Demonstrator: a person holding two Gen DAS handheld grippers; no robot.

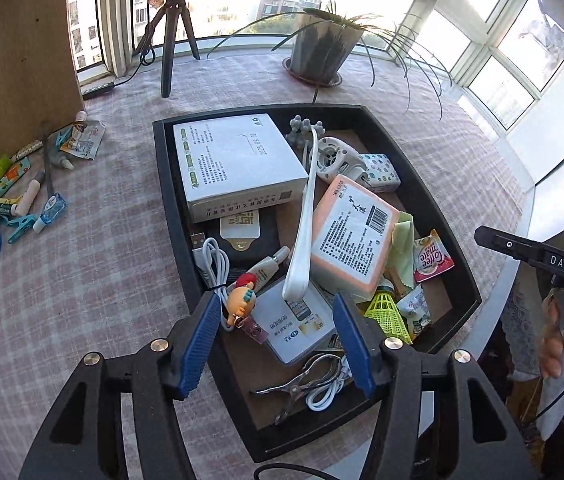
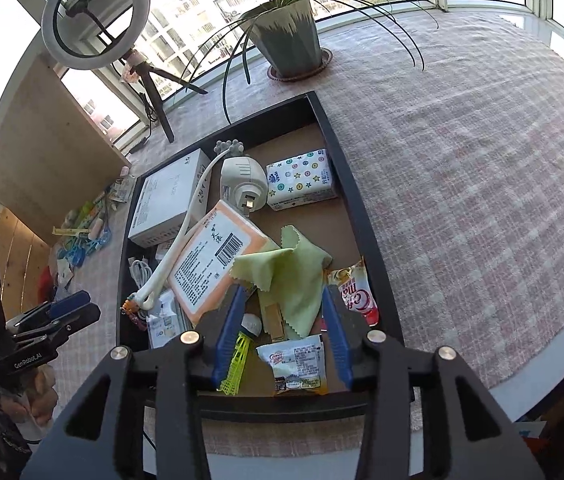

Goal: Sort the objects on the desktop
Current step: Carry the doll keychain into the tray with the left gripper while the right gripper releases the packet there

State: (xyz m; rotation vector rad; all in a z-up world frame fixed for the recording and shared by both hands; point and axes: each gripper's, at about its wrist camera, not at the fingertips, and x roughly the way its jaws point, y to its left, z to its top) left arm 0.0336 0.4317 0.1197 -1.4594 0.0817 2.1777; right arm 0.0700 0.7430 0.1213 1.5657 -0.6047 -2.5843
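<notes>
A black tray [image 1: 170, 200] [image 2: 345, 184] on the checked tablecloth holds a white box [image 1: 238, 160], a pink tissue pack [image 1: 353, 236], a green cloth [image 2: 289, 280], a yellow shuttlecock [image 1: 387, 314], sachets [image 2: 297, 364], a metal clip [image 1: 301, 388] and a doll keychain [image 1: 242, 300]. My left gripper [image 1: 276, 308] hangs open above the tray's near end, over the keychain and a card pack, touching nothing. My right gripper [image 2: 282, 296] stands open at the tray's near right corner. The green cloth lies loose between its blue pads, which do not press it.
A potted plant [image 1: 321, 52] and a tripod [image 1: 172, 40] with a ring light [image 2: 94, 12] stand behind the tray. Pens, clips and tubes [image 1: 10, 200] are scattered on the cloth to the left, below a wooden board [image 1: 10, 80]. The table's edge curves along the right.
</notes>
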